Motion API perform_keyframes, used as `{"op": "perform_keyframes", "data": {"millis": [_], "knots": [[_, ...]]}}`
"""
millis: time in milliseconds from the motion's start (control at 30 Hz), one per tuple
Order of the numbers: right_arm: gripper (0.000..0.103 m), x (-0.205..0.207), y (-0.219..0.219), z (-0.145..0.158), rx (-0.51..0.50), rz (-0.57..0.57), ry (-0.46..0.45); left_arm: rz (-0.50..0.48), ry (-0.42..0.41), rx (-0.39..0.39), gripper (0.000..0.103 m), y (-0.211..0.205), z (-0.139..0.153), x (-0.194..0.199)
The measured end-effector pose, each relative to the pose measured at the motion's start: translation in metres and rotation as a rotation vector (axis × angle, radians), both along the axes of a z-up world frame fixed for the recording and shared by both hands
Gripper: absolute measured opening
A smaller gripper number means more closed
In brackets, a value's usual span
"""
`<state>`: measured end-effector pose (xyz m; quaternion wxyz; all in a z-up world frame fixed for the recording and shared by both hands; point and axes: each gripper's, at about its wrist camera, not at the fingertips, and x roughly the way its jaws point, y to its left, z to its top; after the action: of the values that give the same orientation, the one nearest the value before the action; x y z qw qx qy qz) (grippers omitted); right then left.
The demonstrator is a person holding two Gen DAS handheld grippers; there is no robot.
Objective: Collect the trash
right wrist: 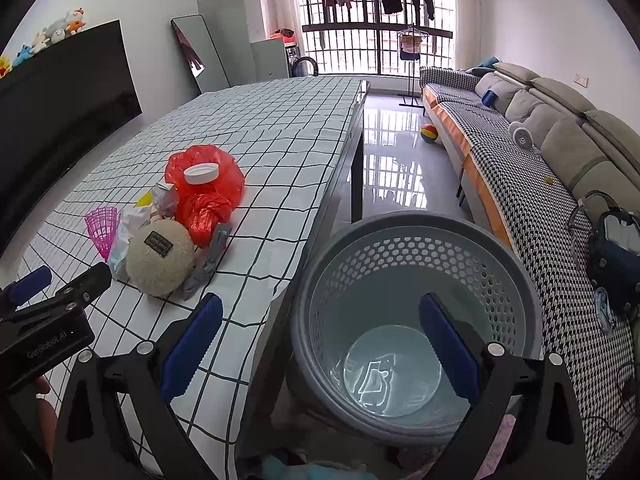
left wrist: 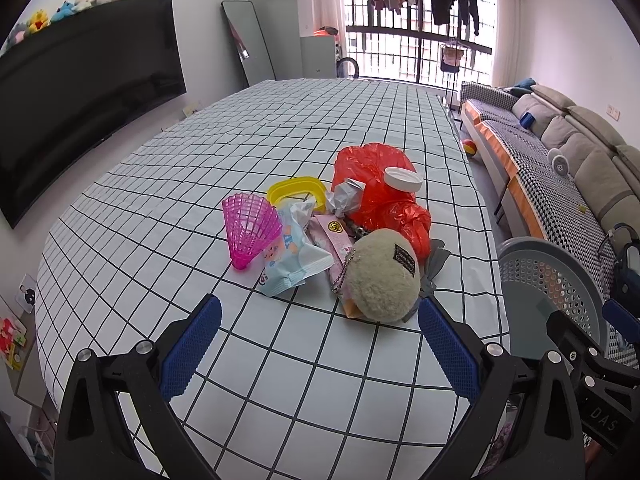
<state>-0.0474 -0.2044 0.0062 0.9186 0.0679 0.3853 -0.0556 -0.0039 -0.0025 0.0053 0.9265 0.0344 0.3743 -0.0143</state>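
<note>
A pile of trash lies on the checked tablecloth (left wrist: 200, 184): a red plastic bag (left wrist: 376, 196) with a white lid (left wrist: 403, 179) on it, a yellow frame (left wrist: 297, 192), crumpled foil (left wrist: 345, 197), a pink mesh cup (left wrist: 249, 232), a light blue wrapper (left wrist: 294, 256), a pink wrapper (left wrist: 334, 240), a beige plush ball (left wrist: 382, 276) and a grey clip (left wrist: 434, 264). My left gripper (left wrist: 320, 344) is open and empty just in front of the pile. My right gripper (right wrist: 320, 344) is open and empty above the grey perforated bin (right wrist: 416, 320). A clear wrapper (right wrist: 374, 380) lies in the bin.
The bin stands on the floor beside the table's right edge (right wrist: 340, 184). A sofa (right wrist: 540, 160) runs along the right wall, with a coloured ball (right wrist: 429, 133) on the floor. A large TV (left wrist: 80, 96) hangs on the left wall.
</note>
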Motion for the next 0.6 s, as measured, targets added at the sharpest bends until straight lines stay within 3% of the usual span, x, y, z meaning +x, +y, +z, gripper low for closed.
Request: {"op": "perform_keyframes", "data": {"millis": [600], "knots": [[0.094, -0.0002, 0.0010, -0.0005, 0.004, 0.008, 0.004, 0.001, -0.001, 0.001, 0.097, -0.0013, -0.0009, 0.0001]]}}
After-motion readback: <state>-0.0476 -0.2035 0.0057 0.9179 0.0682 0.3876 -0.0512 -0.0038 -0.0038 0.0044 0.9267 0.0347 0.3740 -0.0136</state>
